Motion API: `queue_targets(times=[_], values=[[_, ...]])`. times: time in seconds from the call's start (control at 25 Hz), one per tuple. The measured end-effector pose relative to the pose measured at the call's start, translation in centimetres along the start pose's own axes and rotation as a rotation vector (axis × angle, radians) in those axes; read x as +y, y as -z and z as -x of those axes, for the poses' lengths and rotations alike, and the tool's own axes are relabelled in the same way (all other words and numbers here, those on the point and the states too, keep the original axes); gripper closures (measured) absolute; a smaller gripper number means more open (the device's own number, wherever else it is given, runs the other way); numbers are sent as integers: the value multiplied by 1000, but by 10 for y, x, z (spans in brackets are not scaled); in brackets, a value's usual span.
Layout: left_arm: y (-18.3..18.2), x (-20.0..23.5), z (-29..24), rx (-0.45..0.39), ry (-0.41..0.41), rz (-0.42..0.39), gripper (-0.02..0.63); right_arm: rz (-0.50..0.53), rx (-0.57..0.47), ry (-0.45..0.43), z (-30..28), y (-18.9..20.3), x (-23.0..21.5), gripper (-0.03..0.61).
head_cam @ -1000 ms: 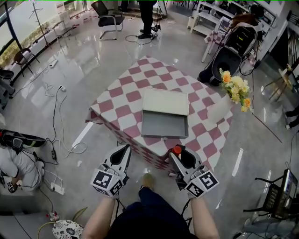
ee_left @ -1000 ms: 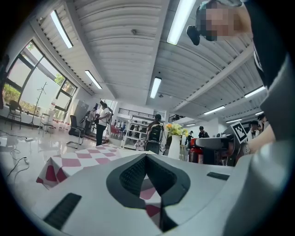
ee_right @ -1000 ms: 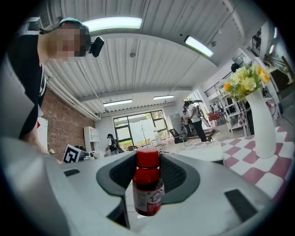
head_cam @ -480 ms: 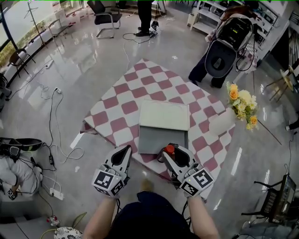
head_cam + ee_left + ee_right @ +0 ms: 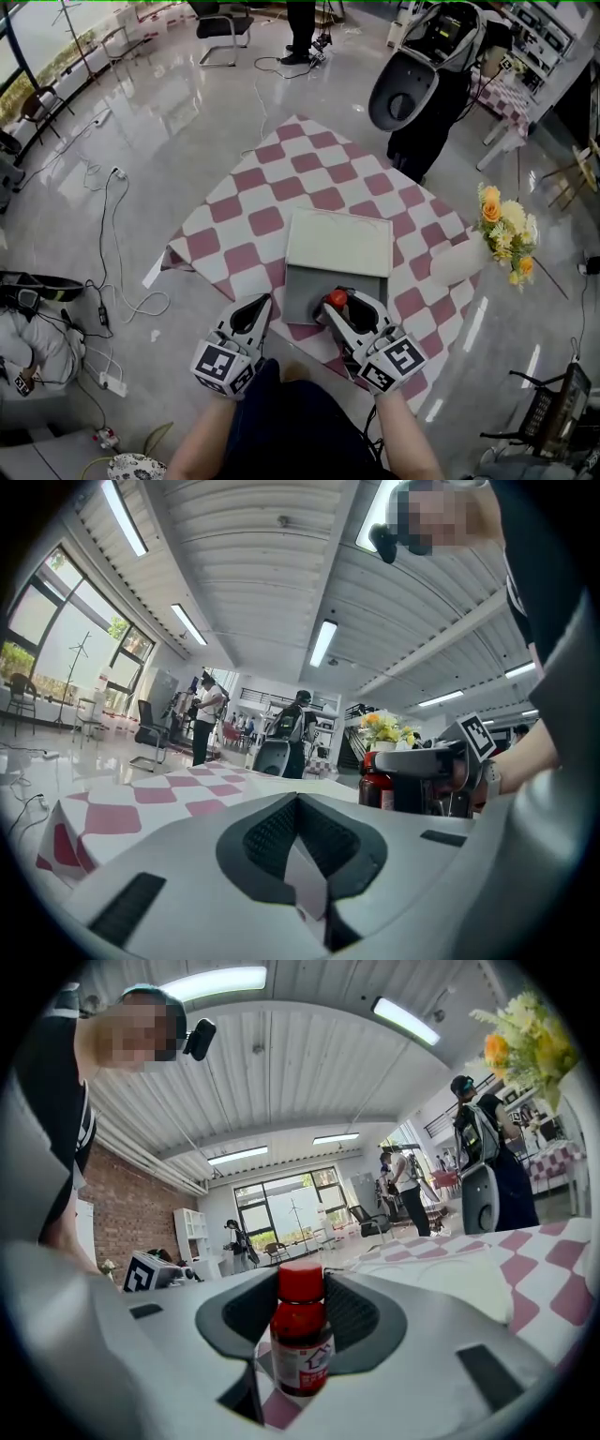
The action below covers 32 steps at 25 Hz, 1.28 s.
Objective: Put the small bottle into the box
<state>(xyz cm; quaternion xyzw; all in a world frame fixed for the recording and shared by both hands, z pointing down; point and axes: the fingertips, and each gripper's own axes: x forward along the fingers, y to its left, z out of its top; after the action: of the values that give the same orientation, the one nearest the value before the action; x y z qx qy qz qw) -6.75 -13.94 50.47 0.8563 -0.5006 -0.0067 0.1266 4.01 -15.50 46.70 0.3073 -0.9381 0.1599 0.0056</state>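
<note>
A small red bottle [image 5: 336, 299] with a red cap stands upright between the jaws of my right gripper [image 5: 343, 306], which is shut on its body [image 5: 302, 1344]. It hangs just above the near edge of the open grey box tray [image 5: 307, 286]. The white lid [image 5: 338, 242] lies flat behind the tray on the pink-and-white checked tablecloth [image 5: 262, 220]. My left gripper [image 5: 255, 312] is at the table's front edge, left of the tray, its jaws together and empty. In the left gripper view the bottle [image 5: 374, 784] shows at the right, held in the right gripper.
A bunch of yellow and orange flowers [image 5: 506, 234] in a white vase [image 5: 459, 263] lies at the table's right corner. A person with a large black pack [image 5: 422, 66] stands behind the table. Cables [image 5: 112, 234] trail on the floor at left. A chair [image 5: 220, 23] stands far back.
My right gripper has carried the bottle forward from in front of the table to the tray's near edge. My left gripper has come forward to the table's front edge.
</note>
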Motion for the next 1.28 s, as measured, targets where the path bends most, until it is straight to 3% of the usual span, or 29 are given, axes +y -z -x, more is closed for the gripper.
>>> queue_targets(times=[0.72, 1.28], values=[[-1, 48, -32, 75, 79, 30, 612, 46, 165, 92, -76, 22, -21, 425], [4, 61, -41, 87, 121, 55, 612, 174, 308, 112, -100, 51, -27, 423]])
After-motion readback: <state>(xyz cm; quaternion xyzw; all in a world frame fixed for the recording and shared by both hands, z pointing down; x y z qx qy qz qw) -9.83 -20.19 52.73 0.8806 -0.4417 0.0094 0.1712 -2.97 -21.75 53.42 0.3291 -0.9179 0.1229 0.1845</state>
